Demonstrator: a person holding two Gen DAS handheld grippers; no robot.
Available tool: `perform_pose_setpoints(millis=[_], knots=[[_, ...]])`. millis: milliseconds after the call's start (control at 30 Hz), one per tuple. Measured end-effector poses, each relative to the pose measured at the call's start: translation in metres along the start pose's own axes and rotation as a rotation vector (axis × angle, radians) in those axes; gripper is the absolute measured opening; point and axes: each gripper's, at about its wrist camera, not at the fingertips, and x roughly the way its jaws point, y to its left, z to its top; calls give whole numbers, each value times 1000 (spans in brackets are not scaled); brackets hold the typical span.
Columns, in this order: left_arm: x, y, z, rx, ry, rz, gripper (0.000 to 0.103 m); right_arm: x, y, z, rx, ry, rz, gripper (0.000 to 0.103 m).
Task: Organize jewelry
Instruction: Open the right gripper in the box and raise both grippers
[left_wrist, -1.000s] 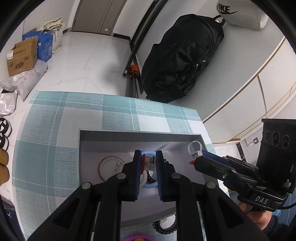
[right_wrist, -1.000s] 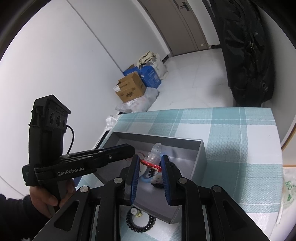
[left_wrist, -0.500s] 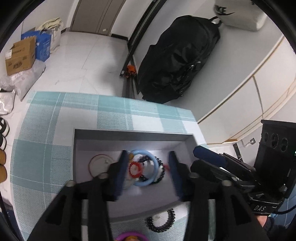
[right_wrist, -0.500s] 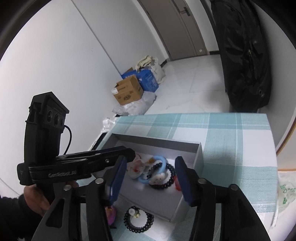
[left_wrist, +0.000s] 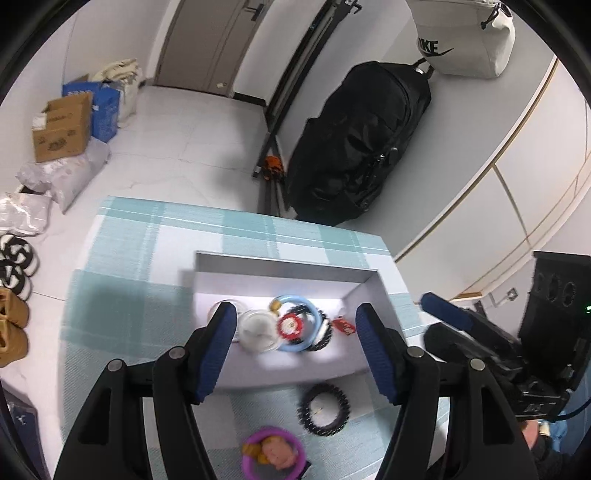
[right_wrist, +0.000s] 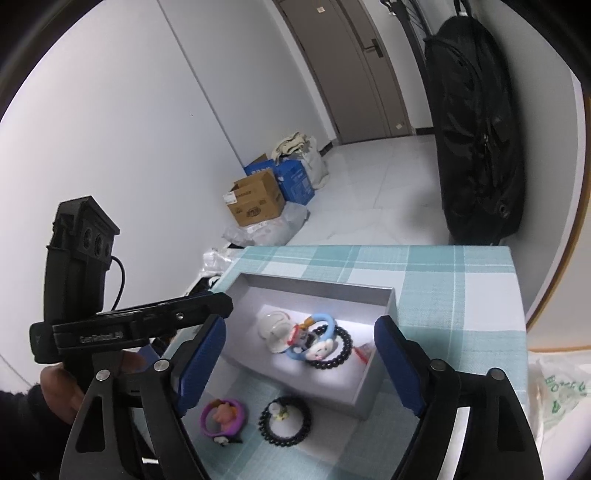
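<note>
**Grey box holding the jewelry while both claws are spreading apart**

Grey cardboard, shallow and rectangular, is forming the open box (left_wrist: 284, 267) that is sitting on the teal-and-white plaid tablecloth (left_wrist: 140, 266). Inside it, a light-blue plastic bangle (left_wrist: 308, 332) is lying against a red round charm (left_wrist: 290, 325), a black beaded bracelet (right_wrist: 338, 352) and a clear round trinket (left_wrist: 258, 330), all bunched near the box's middle; a small red tag (left_wrist: 343, 326) is lying at three o'clock of the cluster.

The left gripper (left_wrist: 295, 350) is hanging above the box with its blue-padded jaws released: they have just been opening, and nothing is being pressed between them. The right gripper (right_wrist: 299, 363) is likewise released, its jaws having just been opening wide, with the jewelry lying free in the box beyond them.

Outside the box, at six o'clock of it, a second black beaded ring (left_wrist: 324, 410) and a purple ring with a small figure (left_wrist: 273, 452) are resting on the cloth. A black backpack (left_wrist: 362, 147) is leaning against the wall at twelve o'clock.
</note>
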Motion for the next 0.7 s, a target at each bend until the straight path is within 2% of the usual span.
perform_pose_setpoints(millis=[100,333,467,700], knots=[[-10,1,-7,10,-25,46,63,-6,9,-4,-22,-4,5,83],[-25,14,-19,-40,-32,64,68,-9,31,-23,-61,34,4,83],[-31,20,-22,-56,-34,85,68,0,41,-38,-58,101,29,83],[-42,40,-25,-120,-22,94,68,28,71,-65,-125,241,44,83]])
